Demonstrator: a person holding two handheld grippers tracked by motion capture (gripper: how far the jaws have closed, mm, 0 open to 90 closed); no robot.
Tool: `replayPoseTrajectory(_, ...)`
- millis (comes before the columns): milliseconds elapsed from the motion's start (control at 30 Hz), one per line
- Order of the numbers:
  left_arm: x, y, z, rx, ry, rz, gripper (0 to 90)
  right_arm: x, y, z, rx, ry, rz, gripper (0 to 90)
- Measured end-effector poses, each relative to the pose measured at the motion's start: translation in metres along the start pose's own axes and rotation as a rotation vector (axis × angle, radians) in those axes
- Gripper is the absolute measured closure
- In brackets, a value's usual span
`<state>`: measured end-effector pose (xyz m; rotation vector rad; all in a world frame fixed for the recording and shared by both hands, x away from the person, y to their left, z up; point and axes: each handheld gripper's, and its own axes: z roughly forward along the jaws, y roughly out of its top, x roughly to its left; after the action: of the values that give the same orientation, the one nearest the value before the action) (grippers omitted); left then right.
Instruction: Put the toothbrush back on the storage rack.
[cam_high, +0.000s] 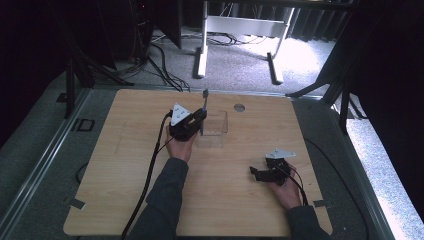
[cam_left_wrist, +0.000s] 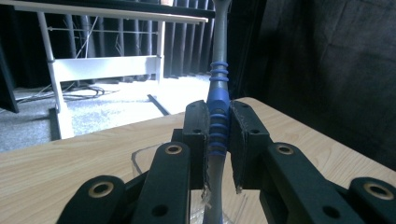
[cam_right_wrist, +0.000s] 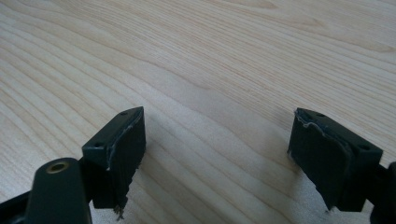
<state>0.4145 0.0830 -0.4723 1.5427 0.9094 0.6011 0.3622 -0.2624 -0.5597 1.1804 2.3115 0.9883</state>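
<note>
While my left hand-held gripper clamps a toothbrush, I see its jaws pressed on the ribbed blue grip, the grey stem rising upright beyond them and the lower end running down between them. Just below and ahead of that gripper stands one clear box, square, thin-walled and open-topped; whether the brush touches it I cannot tell. My right hand-held gripper hangs low over bare pale wood, jaws spread wide apart with nothing between them, their black pads frayed at the edges. The bench is a single light wood-grain board with rounded corners. I count two grippers, one toothbrush and one box. From above, the left gripper sits at the box's left side, well apart from the right gripper.
</note>
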Motion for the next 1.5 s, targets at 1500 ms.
replayPoseTrajectory(1500,-0.014,-0.015,0.006,0.162,0.020,0.142,73.0,0.000,0.000,0.000,0.000,0.000,0.000,18.6)
